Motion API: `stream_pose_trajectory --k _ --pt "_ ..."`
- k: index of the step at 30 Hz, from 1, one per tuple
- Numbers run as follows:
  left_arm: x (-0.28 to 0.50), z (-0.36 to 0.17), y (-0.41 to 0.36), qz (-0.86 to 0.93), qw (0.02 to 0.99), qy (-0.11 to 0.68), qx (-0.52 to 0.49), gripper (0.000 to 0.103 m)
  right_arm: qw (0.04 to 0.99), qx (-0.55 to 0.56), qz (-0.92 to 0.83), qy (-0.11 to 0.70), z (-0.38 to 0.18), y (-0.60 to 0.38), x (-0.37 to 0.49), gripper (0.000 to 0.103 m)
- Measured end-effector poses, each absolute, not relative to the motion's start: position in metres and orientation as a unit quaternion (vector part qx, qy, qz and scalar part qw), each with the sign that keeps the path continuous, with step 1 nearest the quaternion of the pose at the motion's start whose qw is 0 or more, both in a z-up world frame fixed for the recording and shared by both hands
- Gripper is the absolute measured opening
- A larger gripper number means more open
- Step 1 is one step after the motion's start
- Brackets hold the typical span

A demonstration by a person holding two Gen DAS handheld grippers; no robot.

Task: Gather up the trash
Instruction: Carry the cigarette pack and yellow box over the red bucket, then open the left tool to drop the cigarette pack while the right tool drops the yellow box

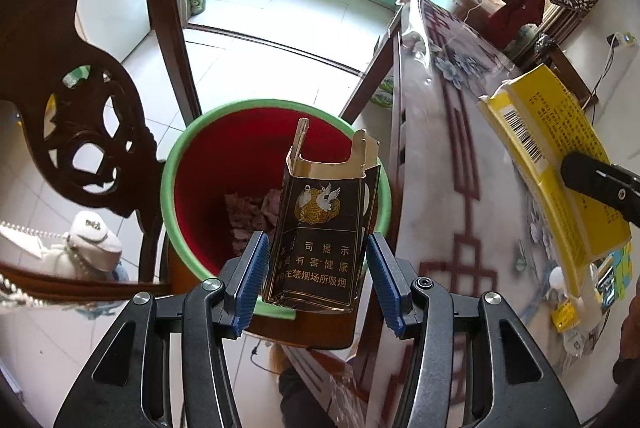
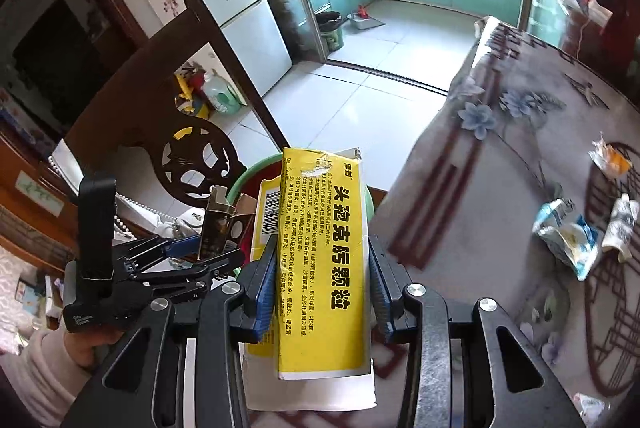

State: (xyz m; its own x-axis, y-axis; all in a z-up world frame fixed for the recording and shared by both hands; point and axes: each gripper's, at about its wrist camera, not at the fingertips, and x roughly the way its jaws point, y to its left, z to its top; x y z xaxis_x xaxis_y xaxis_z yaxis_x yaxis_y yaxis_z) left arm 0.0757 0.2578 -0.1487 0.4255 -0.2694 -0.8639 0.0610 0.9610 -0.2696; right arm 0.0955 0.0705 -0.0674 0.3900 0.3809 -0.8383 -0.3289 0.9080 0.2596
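Observation:
A red bin with a green rim (image 1: pixel 176 164) stands on the floor beside the table; crumpled paper lies inside it. My left gripper (image 1: pixel 316 280) has its jaws spread, and a black and gold cigarette pack (image 1: pixel 320 236) sits between the pads with gaps on both sides, right above the bin. The pack also shows in the right wrist view (image 2: pixel 220 228). My right gripper (image 2: pixel 322 292) is shut on a flattened yellow medicine box (image 2: pixel 320 260), held over the table edge near the bin (image 2: pixel 260 168). The box shows in the left wrist view (image 1: pixel 560 168).
A carved dark wooden chair (image 1: pixel 80 132) stands left of the bin. The table (image 2: pixel 500 148) with a floral cover is on the right and carries several wrappers (image 2: pixel 568 236). A fridge (image 2: pixel 224 8) and the tiled kitchen floor lie beyond.

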Motion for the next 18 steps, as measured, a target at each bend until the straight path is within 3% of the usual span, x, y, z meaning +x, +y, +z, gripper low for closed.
stream_pose_trajectory --k 18 --pt "0.112 -0.151 0.271 -0.087 0.837 0.532 -0.094 0.051 0.826 0.030 0.237 0.510 -0.078 0.101 0.130 0.040"
